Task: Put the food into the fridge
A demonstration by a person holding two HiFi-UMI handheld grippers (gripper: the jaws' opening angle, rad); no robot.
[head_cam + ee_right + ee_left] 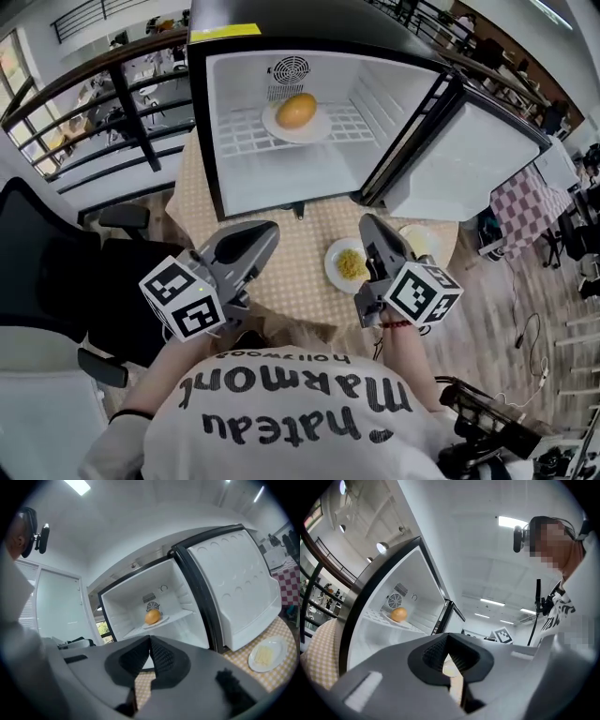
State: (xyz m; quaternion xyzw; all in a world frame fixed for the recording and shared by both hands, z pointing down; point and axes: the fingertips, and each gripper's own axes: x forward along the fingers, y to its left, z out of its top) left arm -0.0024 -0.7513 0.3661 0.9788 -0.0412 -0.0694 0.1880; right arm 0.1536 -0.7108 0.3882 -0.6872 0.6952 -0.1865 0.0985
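In the head view we see one round orange food (296, 111) already on a plate inside the open fridge (234, 178), while a plate of yellow food (351, 264) and a plate of pale slices (419, 241) wait on the table (300, 277); we judge two loads remain. In the left gripper view the left gripper (448, 639) has its jaws pressed together on nothing. In the right gripper view the right gripper (150, 641) is likewise closed and empty.

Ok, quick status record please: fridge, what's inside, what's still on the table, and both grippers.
fridge: on the table, door open
inside: one plate with round orange food, on the shelf
on table: plate of yellow noodle-like food; plate of pale slices to its right
left gripper: fingers together, nothing held
right gripper: fingers together, nothing held
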